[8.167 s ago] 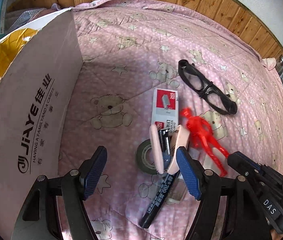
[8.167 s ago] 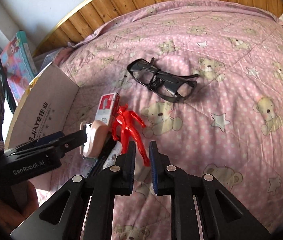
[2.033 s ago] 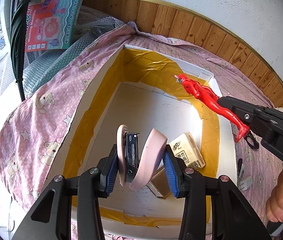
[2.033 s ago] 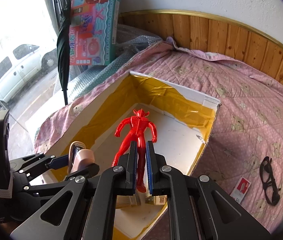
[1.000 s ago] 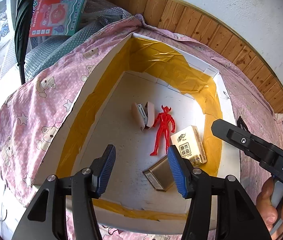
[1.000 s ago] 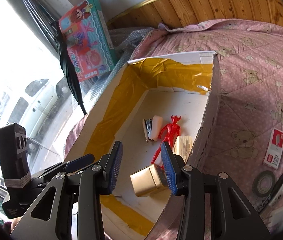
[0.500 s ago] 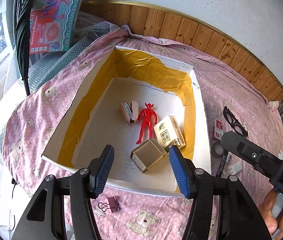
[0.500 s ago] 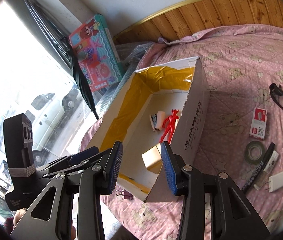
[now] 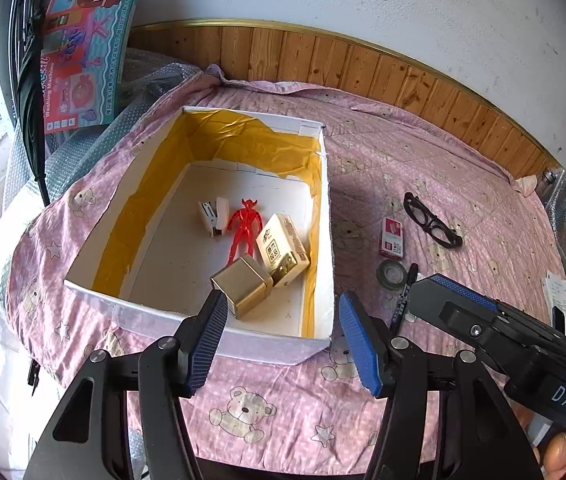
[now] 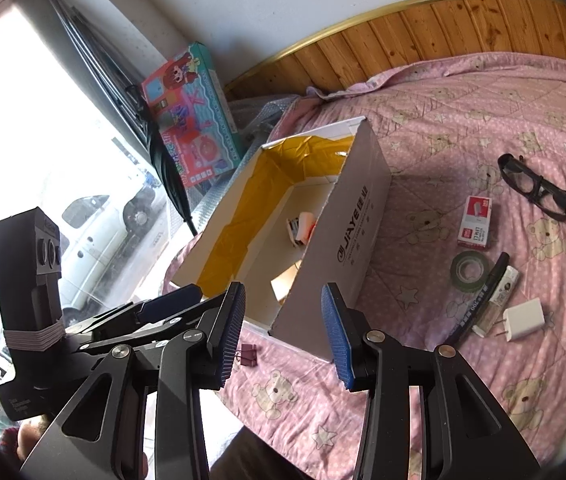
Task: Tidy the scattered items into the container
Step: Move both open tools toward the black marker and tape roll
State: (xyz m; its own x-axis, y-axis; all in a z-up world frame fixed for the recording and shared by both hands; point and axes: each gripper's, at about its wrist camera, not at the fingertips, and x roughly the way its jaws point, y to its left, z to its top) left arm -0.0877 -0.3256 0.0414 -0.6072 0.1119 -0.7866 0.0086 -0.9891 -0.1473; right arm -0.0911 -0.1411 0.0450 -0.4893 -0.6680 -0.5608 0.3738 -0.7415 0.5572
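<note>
Two grippers are hovering above a pink bear-print bedspread, both empty. Lying across the spread is the white cardboard box, lined inside with yellow tape, its printed side wall facing the right wrist camera. The left gripper is hanging over the box's near edge with its blue pads spread wide, pinching nothing; the right gripper is sitting just off the near corner of the box, likewise gaping and bare.

Inside the box four things are resting on the floor: a gold tin nearest the front wall, a tan printed carton touching it, a red figurine lying flat beside the carton, and a pale stapler just beside the figurine.

Out on the spread, to the right of the box, are lying black glasses, a black marker, a red-and-white staple box, a roll of dark tape just beside the marker, a white plug adapter — near the marker's lower end — and a small binder clip close to the box's near corner.
</note>
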